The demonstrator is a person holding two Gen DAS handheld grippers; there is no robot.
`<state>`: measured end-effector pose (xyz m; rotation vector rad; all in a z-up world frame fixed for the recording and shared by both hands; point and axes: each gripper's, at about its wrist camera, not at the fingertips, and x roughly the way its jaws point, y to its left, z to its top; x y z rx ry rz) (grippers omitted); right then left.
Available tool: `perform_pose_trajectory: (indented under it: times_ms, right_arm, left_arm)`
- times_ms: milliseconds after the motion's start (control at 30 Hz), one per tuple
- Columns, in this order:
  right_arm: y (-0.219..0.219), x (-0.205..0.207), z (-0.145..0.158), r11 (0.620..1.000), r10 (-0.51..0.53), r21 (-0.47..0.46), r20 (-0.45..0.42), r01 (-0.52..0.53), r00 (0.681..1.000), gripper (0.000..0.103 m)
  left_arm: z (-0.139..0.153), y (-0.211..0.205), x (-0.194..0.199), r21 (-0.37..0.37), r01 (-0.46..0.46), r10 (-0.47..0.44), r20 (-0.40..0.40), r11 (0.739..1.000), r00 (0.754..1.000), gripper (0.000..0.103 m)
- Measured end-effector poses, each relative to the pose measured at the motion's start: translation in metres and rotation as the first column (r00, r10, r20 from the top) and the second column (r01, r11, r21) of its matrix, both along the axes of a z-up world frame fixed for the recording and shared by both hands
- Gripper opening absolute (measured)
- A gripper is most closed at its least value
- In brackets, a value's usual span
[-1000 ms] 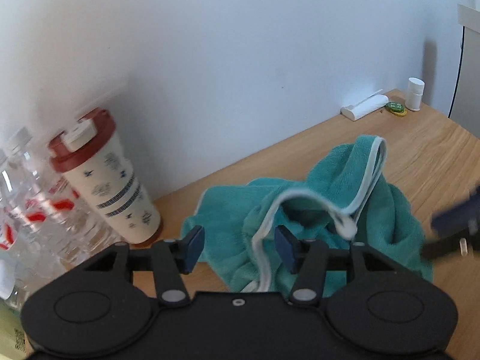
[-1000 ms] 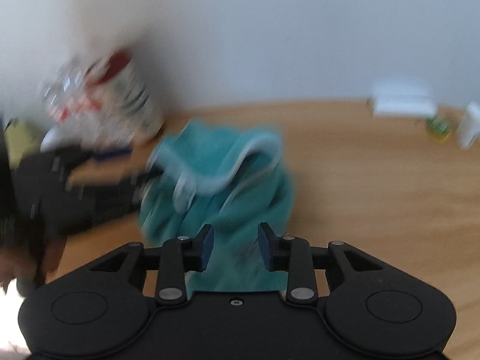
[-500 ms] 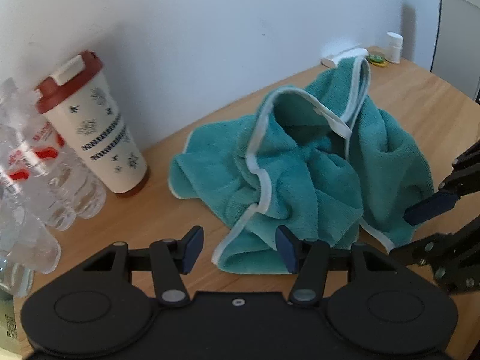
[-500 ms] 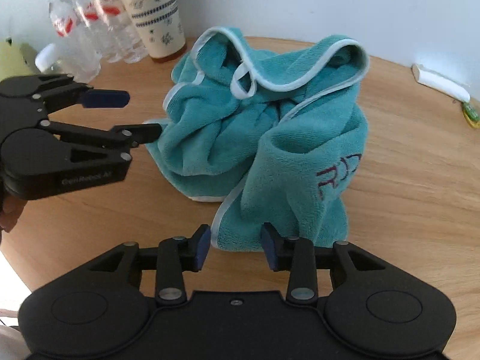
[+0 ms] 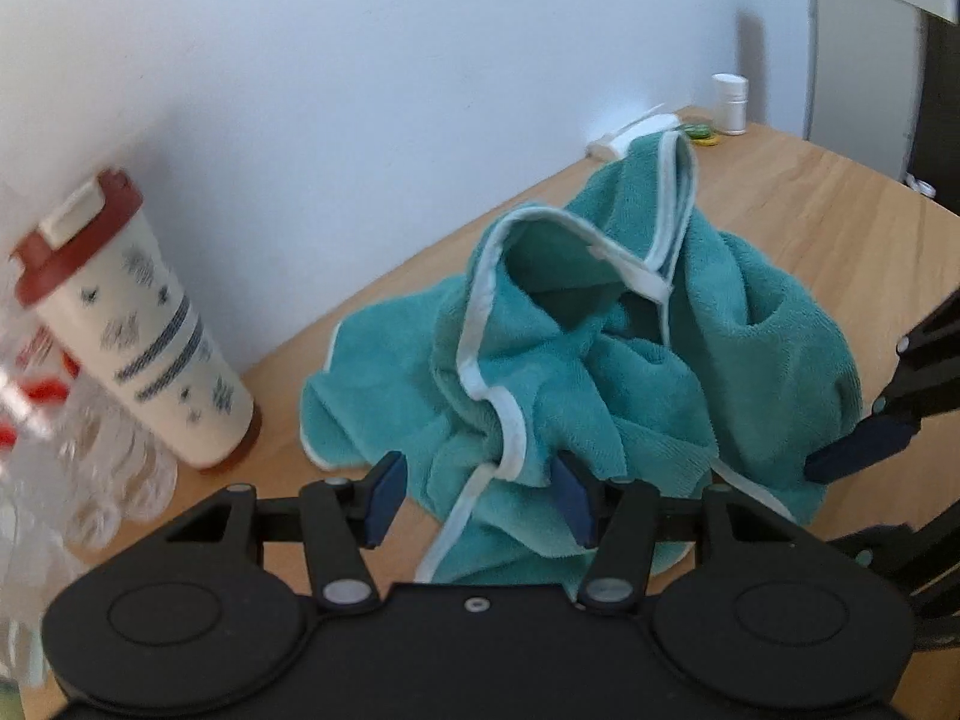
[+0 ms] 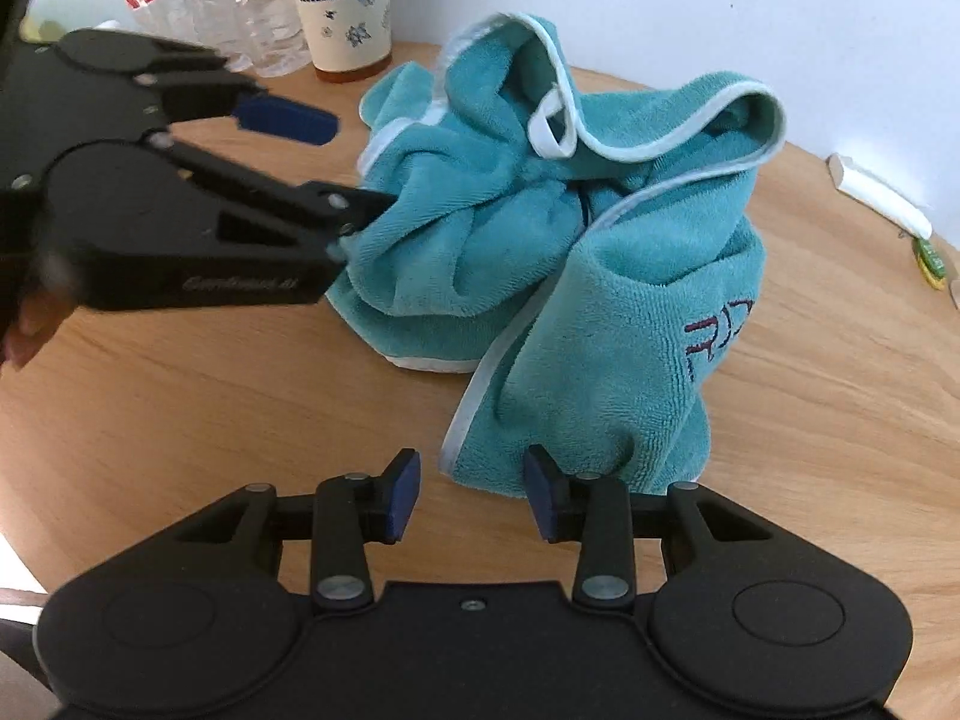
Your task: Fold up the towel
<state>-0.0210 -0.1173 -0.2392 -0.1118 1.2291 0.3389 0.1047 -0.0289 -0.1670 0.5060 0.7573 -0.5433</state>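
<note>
While the teal towel (image 5: 606, 360) lay crumpled in a heap on the wooden table (image 6: 198, 384), both grippers hung close over it with their jaws apart and nothing clamped. The left gripper (image 5: 477, 498) pointed at the near side of the heap, where a white-trimmed fold of cloth lay between its blue pads without either pad pressing on it; seen from the right wrist, the same tool (image 6: 336, 162) came in from the left, its lower finger touching the cloth and its upper finger clear above it. The right gripper (image 6: 471, 495) stood just before the hanging corner that bore dark red stitched letters, and the trimmed edge of that corner reached down into the gap between its fingers, again ungripped. From the left wrist, one blue pad (image 5: 864, 450) of the right tool showed at the far right edge of the heap. Behind the towel, against the white wall (image 5: 420, 90), stood a cream tumbler (image 5: 144, 336) with a dark red lid, and beside it clear plastic bottles (image 6: 234, 0) with red labels. At the far end of the table stood a small white bottle (image 5: 731, 103).
</note>
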Motion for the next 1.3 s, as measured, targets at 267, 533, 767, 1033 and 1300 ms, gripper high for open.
perform_pose_trajectory:
  times_ms: [267,533,767,1033,1300]
  right_arm:
    - [0.000,-0.002,-0.005,0.999,-0.040,-0.013,-0.019,0.040,0.999,0.029]
    - [-0.028,-0.001,0.021,0.988,-0.122,0.101,0.009,0.121,0.992,0.011]
    - [-0.066,0.009,0.045,0.965,-0.182,0.189,0.000,0.179,0.983,0.009]
    - [-0.087,0.012,0.092,0.986,-0.131,0.130,0.176,0.109,0.976,0.009]
    - [-0.104,0.003,0.114,0.975,-0.170,0.183,0.243,0.127,0.955,0.009]
  left_arm:
    - [-0.011,0.001,0.006,-0.026,0.055,-0.055,-0.025,0.998,0.998,0.011]
    - [0.000,0.016,0.006,-0.056,0.012,-0.010,0.039,0.998,0.999,0.007]
    - [0.026,0.033,-0.002,0.001,-0.050,0.049,0.166,0.999,0.985,0.007]
    - [0.059,0.041,-0.021,0.014,-0.083,0.077,0.252,0.996,0.965,0.007]
    - [0.080,0.059,-0.022,0.086,-0.220,0.186,0.299,0.972,0.936,0.007]
